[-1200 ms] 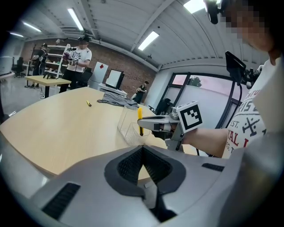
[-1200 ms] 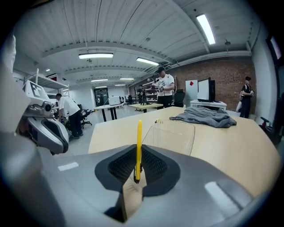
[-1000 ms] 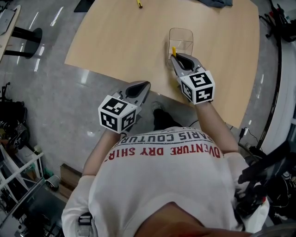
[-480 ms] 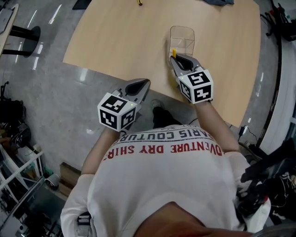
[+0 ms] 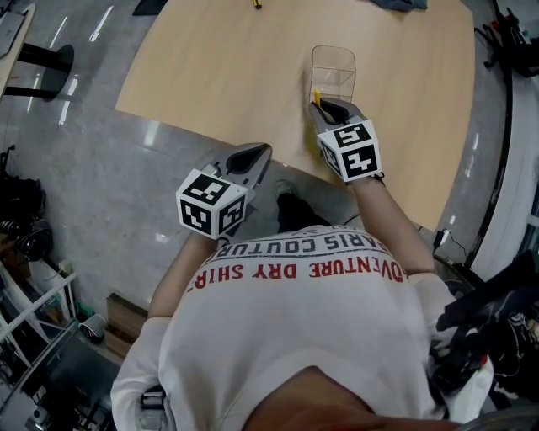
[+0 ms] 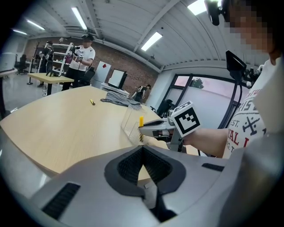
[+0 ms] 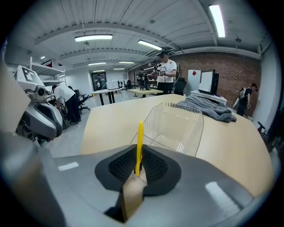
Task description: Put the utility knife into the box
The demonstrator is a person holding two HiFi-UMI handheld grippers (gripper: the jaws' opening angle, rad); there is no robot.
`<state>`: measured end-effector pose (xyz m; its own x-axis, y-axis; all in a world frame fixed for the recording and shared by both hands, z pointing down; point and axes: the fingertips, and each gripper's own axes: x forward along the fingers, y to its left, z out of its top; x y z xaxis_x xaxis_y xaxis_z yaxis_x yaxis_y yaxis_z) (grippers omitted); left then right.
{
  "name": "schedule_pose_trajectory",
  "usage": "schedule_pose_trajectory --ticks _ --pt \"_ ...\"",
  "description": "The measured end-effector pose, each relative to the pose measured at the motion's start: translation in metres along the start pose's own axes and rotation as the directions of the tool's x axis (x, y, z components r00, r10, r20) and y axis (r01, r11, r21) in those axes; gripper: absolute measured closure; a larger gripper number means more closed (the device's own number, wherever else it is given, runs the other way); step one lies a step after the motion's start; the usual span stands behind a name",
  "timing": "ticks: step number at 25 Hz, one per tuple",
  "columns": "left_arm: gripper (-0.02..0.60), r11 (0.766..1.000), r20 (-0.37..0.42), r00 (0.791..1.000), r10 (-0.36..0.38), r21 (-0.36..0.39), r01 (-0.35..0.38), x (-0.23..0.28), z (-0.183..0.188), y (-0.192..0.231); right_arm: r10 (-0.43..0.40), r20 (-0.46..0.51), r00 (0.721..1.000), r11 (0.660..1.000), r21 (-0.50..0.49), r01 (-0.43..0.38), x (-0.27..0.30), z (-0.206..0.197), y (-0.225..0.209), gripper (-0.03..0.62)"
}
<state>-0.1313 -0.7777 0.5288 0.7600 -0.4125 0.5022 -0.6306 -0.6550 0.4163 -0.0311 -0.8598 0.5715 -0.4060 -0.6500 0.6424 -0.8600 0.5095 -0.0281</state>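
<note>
The yellow utility knife (image 7: 140, 146) stands on end between the jaws of my right gripper (image 7: 138, 170), which is shut on it. Just beyond the knife sits the clear wire box (image 7: 175, 126) on the wooden table (image 7: 111, 119). From the head view, the right gripper (image 5: 318, 104) hovers at the box's near edge, the knife (image 5: 317, 96) poking up beside the box (image 5: 333, 71). My left gripper (image 5: 263, 151) is shut on nothing, held off the table's near edge over the floor. In the left gripper view the knife (image 6: 141, 121) and box (image 6: 129, 126) appear ahead.
A small yellow object (image 5: 256, 3) lies at the table's far side, and grey cloth (image 7: 208, 106) is heaped behind the box. People stand at desks in the background (image 7: 166, 73). The table's near edge (image 5: 202, 135) runs between the two grippers.
My right gripper has crept slightly forward toward the box with the knife. The left gripper has barely moved.
</note>
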Motion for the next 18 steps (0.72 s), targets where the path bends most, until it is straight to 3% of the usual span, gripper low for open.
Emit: schedule_pose_trajectory --ticks 11,15,18 --pt "0.578 1.000 0.003 1.000 0.010 -0.002 -0.010 -0.008 -0.002 -0.002 0.014 0.023 1.000 0.999 0.038 -0.015 -0.003 0.003 -0.001 0.563" --pt "0.578 1.000 0.016 1.000 0.017 0.006 -0.017 -0.017 0.000 -0.010 -0.046 0.157 0.987 0.998 0.042 0.040 -0.028 0.024 -0.006 0.563" --pt "0.578 1.000 0.040 0.999 0.014 0.008 -0.014 -0.019 0.000 -0.026 -0.017 0.277 0.961 0.999 0.050 0.004 -0.064 0.036 -0.002 0.580"
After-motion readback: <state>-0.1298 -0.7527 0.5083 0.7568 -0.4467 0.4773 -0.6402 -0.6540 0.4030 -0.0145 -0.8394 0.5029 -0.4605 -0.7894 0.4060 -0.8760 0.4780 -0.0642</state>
